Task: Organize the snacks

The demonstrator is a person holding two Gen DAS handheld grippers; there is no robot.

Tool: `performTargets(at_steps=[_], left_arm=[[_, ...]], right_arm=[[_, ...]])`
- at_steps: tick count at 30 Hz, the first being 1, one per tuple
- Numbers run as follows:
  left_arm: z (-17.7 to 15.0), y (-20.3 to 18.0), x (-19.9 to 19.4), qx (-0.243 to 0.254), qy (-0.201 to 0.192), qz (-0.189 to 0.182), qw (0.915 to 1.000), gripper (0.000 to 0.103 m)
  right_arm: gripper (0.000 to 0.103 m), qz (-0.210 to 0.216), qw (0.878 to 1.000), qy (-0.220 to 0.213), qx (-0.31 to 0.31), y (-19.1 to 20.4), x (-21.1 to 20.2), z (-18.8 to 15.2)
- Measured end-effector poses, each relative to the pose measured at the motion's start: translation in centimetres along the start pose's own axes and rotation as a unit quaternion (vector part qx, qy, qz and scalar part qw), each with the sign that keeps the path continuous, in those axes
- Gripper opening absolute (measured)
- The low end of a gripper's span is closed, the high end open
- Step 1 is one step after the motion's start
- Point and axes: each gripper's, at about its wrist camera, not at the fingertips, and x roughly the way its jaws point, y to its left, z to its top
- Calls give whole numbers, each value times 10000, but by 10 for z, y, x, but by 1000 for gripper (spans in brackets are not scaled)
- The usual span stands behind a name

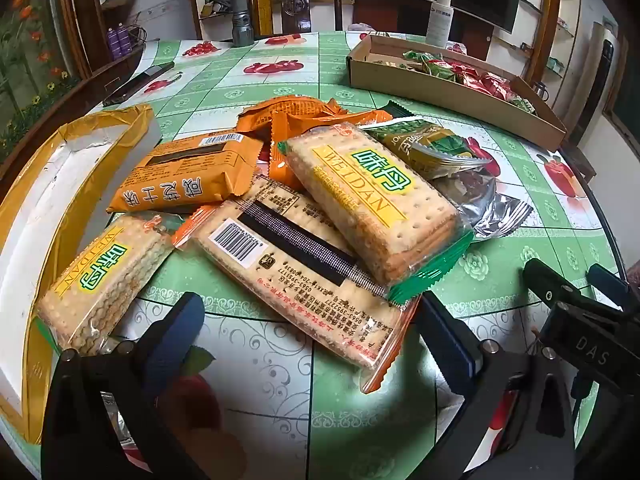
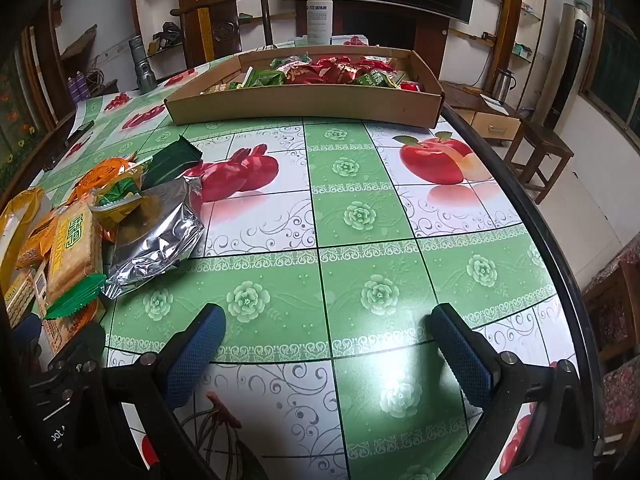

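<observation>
Lying at the far left of the bench is a gold-edged white bag, and just beside it the heap of snacks begins: a cracker pack with a yellow label, an orange packet leaning over it, a cracker pack turned barcode-up, and a green-ended cracker pack resting across that one. Behind these lie crumpled orange wrappers, a green packet and a silver foil bag. Further right, well apart from the heap, a cardboard tray holds red and green sweets. A white spray bottle stands behind the tray.

The left gripper hangs above the near end of the barcode-up pack, its jaws spread wide, gripping nothing. The right gripper hovers over bare green tablecloth to the right of the heap, jaws likewise wide apart and empty.
</observation>
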Motion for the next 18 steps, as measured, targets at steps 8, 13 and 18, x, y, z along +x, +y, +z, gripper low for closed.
performTargets(at_steps=[8,13,18], left_arm=[[0,0,0,0,-4,-1,10000,103],[0,0,0,-2,-4,-2,10000,103],[0,0,0,-2,-4,-2,10000,103]], right_arm=[[103,14,10000,20,11,0,0,0],[103,11,10000,18,8,0,0,0],[103,11,10000,16,8,0,0,0]])
